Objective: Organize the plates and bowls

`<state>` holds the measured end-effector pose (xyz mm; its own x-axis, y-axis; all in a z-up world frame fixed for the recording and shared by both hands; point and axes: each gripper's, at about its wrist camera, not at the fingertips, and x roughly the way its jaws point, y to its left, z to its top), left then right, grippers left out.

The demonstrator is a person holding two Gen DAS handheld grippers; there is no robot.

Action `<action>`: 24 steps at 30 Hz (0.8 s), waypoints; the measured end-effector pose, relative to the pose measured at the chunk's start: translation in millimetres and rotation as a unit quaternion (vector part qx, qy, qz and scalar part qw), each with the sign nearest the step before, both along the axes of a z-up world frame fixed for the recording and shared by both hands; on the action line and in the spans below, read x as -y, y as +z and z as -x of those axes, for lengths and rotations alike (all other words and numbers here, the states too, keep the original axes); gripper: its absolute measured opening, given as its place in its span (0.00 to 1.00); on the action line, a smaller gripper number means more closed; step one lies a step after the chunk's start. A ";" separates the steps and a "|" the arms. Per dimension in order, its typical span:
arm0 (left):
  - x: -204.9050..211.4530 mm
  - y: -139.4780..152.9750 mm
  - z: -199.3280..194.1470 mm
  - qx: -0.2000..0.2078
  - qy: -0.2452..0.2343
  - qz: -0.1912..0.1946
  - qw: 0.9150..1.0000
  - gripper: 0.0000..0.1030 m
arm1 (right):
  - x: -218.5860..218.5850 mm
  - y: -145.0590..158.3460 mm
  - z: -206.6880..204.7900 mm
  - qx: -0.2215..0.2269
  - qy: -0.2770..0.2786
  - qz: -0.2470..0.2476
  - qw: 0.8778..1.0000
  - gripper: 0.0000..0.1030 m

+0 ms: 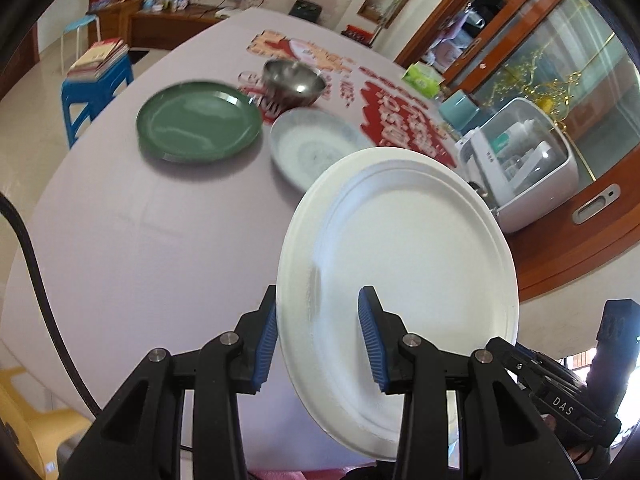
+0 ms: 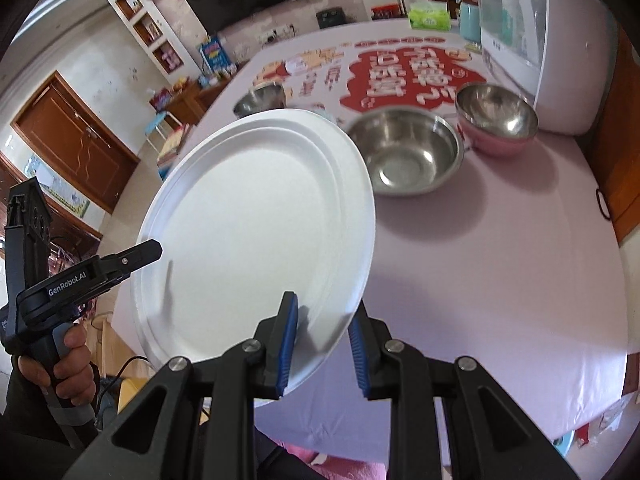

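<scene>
Left wrist view: the left gripper (image 1: 318, 334) points forward over the table (image 1: 140, 220), with its jaws apart around the left edge of the white plate (image 1: 400, 280). One blue pad (image 1: 267, 340) is just outside the rim and the other lies over the plate's face; I cannot tell if they press it. The plate is tilted and held above the table. At 11 o'clock lies the green plate (image 1: 198, 120), at 12 o'clock a grey plate (image 1: 316, 146) and behind it a steel bowl (image 1: 294, 80).

Right wrist view: the right gripper (image 2: 322, 340) grasps the plate's (image 2: 256, 232) lower right rim, one pad (image 2: 289, 344) on the face and the other behind the edge. At 9 o'clock the left gripper (image 2: 132, 258) reaches toward the opposite rim, a hand (image 2: 60, 356) closed on its handle. At 1 o'clock stand a large bowl (image 2: 406, 152) and a pink bowl (image 2: 496, 118).
</scene>
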<state>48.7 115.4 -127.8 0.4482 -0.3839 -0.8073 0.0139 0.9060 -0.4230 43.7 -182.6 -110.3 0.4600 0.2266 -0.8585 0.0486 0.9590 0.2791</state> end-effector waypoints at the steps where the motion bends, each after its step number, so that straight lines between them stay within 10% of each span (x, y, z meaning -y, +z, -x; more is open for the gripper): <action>1: 0.2 -5.2 3.6 -0.006 0.002 0.001 1.000 0.36 | -0.7 -4.7 0.7 -0.011 0.000 0.005 1.000 0.24; 24: 13.3 -83.0 24.2 -0.120 0.012 -0.031 0.992 0.36 | 7.2 -75.2 8.4 -0.132 -0.007 -0.006 0.991 0.28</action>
<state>24.5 102.1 -210.8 0.2484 -0.3223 -0.9134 -0.1017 0.9291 -0.3555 35.2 -189.7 -185.5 0.2220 0.2327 -0.9469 0.1355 0.9543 0.2663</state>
